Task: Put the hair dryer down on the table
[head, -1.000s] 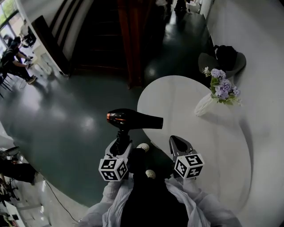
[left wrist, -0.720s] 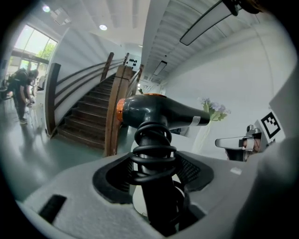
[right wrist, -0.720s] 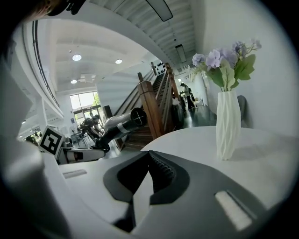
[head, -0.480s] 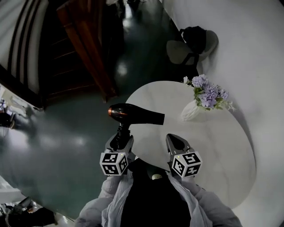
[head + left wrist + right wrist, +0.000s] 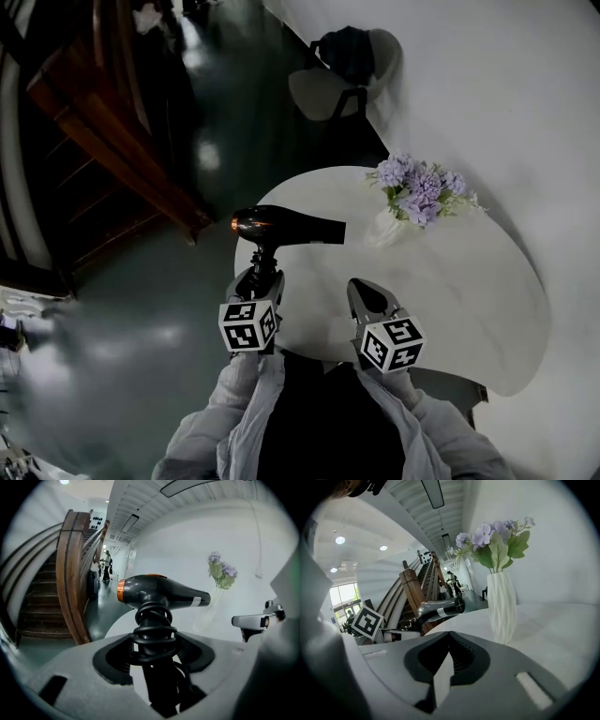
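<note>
A black hair dryer with an orange ring at its back is held upright, nozzle pointing right, over the left edge of the round white table. My left gripper is shut on its handle, which has the black cord coiled around it. In the left gripper view the hair dryer fills the middle, above the jaws. My right gripper hovers over the table's near edge, shut with nothing in it. In the right gripper view the hair dryer shows to the left.
A white ribbed vase of purple flowers stands at the table's far side. A chair with a dark bag is behind the table. A wooden staircase rises at the left. The floor is dark and glossy.
The head view has swung, and the table now lies closer and more underneath both grippers. The hair dryer has moved from beside the table to over its left edge, still held.
</note>
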A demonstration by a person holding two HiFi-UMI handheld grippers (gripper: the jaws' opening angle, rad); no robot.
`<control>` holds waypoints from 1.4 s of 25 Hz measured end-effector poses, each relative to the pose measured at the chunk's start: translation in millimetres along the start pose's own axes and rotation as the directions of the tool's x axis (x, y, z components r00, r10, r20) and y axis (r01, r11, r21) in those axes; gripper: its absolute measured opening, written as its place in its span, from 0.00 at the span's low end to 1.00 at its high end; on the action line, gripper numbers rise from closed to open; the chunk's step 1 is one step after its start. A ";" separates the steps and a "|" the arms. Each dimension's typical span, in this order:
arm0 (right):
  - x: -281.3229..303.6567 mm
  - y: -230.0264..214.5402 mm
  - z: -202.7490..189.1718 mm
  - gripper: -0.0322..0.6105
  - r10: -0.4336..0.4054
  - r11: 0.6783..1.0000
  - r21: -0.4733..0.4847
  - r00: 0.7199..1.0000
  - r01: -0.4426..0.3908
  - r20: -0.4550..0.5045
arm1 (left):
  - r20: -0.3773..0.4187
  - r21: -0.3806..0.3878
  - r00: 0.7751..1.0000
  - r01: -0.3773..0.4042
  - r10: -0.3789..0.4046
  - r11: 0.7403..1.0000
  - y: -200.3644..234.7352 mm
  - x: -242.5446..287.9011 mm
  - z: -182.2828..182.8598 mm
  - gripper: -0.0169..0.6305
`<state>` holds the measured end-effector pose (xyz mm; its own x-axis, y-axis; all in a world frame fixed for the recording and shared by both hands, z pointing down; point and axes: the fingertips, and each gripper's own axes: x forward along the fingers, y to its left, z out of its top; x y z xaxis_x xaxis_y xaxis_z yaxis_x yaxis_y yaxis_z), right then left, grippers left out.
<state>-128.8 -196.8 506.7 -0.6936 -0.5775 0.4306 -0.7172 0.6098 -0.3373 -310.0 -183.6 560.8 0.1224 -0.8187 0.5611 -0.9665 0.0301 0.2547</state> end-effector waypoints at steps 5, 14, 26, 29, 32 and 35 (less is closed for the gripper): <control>1.5 -16.1 -7.3 0.07 -0.089 0.995 0.051 0.996 0.089 0.004 | -0.071 -0.019 0.997 0.033 -0.034 0.999 0.5 42.8 -1.7 0.45; 0.6 -23.6 -17.7 0.07 -0.191 0.976 0.112 0.982 0.189 0.005 | -0.155 0.026 0.988 0.011 -0.007 1.000 -1.3 90.6 -11.6 0.45; -8.5 -22.0 -36.8 0.07 -0.248 0.959 0.140 0.969 0.246 -0.002 | -0.152 0.147 0.983 -0.084 0.106 0.986 2.6 118.7 -30.0 0.45; -10.2 -19.3 -38.6 0.07 -0.248 0.959 0.141 0.969 0.245 0.001 | -0.157 0.162 0.980 -0.093 0.119 0.982 1.6 120.0 -33.0 0.45; -11.7 -15.0 -37.0 0.07 -0.238 0.963 0.133 0.971 0.234 0.014 | -0.147 0.145 0.985 -0.073 0.094 0.987 0.7 117.8 -31.0 0.49; -14.5 -13.0 -35.2 0.07 -0.222 0.968 0.128 0.975 0.218 0.024 | -0.164 0.139 0.984 -0.040 0.063 0.990 -1.8 112.0 -31.9 0.61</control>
<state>-107.0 -177.2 534.3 -0.5182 -0.7114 0.4748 -0.8536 0.3952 -0.3395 -287.4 -257.1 648.3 0.0970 -0.7100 0.6975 -0.9926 -0.0174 0.1204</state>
